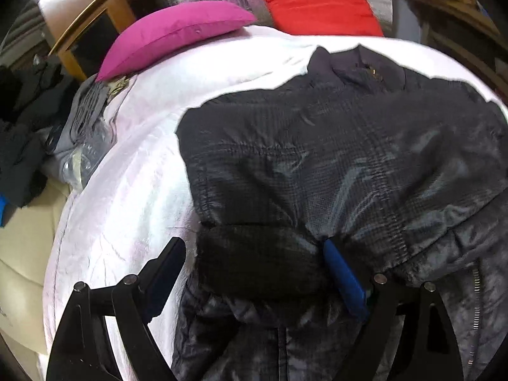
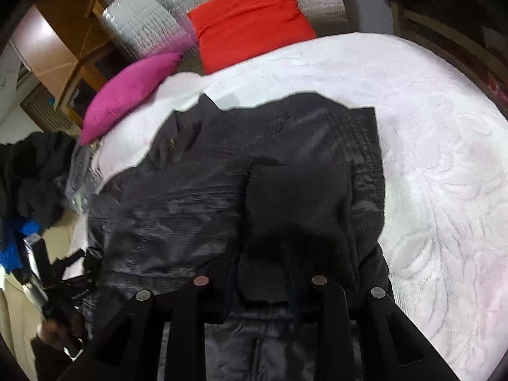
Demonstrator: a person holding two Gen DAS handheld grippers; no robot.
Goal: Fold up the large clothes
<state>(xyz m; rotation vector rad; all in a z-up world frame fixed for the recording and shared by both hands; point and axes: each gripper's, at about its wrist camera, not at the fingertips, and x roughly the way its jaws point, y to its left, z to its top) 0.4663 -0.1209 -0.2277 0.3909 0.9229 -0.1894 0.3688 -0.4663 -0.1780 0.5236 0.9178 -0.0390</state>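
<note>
A large dark quilted jacket (image 1: 333, 146) lies spread on a white bedspread (image 1: 133, 165), collar toward the pillows. My left gripper (image 1: 254, 260) is open, its fingers straddling a black knit cuff (image 1: 257, 257) at the jacket's near left edge. In the right wrist view the jacket (image 2: 177, 203) shows with a sleeve folded across it. My right gripper (image 2: 263, 270) is closed on that sleeve's black knit cuff (image 2: 295, 209). The left gripper also shows at the left edge of the right wrist view (image 2: 63, 270).
A magenta pillow (image 1: 177, 31) and a red pillow (image 1: 317, 0) lie at the head of the bed against a silver padded backing (image 2: 143, 19). A pile of dark and grey clothes (image 1: 38, 133) sits left of the bed. Wooden furniture (image 1: 85, 16) stands behind.
</note>
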